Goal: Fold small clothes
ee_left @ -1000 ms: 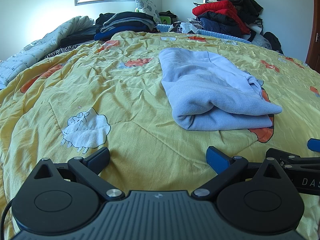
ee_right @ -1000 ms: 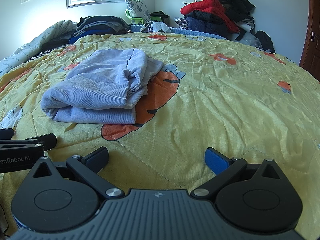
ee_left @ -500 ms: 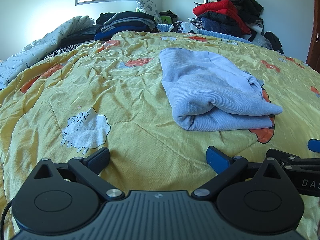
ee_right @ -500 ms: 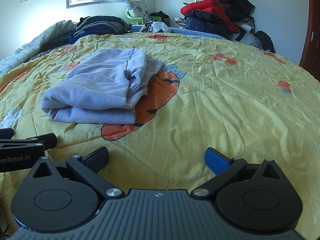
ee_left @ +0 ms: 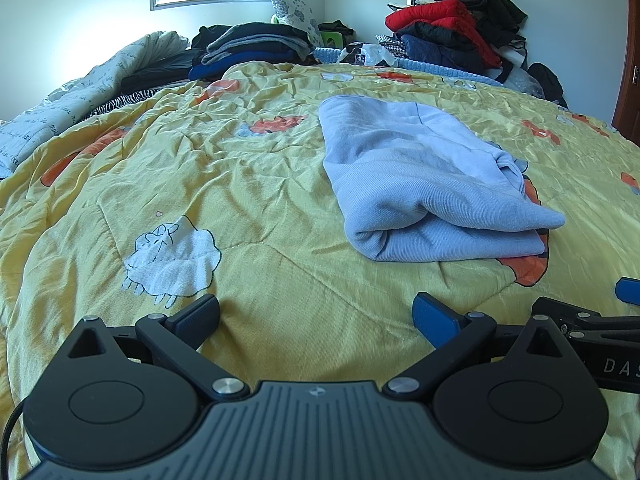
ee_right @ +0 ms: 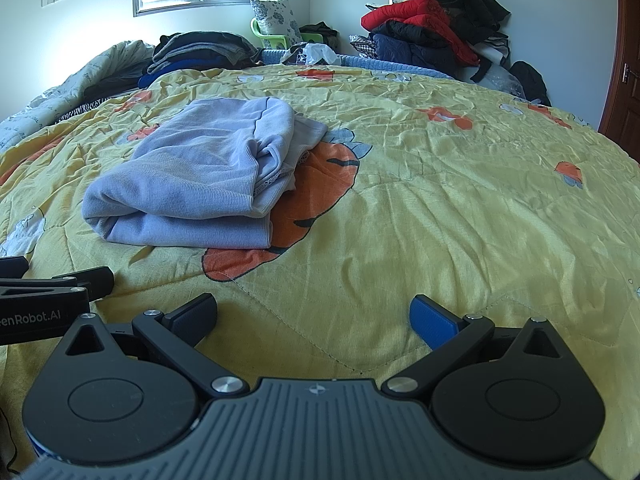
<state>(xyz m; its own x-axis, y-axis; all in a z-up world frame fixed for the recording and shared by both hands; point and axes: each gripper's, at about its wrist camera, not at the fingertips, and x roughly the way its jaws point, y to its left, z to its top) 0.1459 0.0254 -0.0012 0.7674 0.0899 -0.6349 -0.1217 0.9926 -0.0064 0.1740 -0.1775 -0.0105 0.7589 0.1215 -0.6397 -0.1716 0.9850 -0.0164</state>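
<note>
Nothing is changing vs. the views of a sec ago: the yellow quilt, the biggest thing here, is lying the same, and the light blue garment on it is keeping the same folded shape, doubled over with the fold edge toward the cameras, resting partly on an orange print of the quilt. In my judgement this means the folding of this piece is finished, or nearly, and both tools are pausing before the next piece.

The left gripper is staying low over the quilt, near the garment but apart from it, jaws spread wide, holding nothing. The right gripper is hovering just beside it, approx. level, also released and empty, with the garment ahead-left.
</note>
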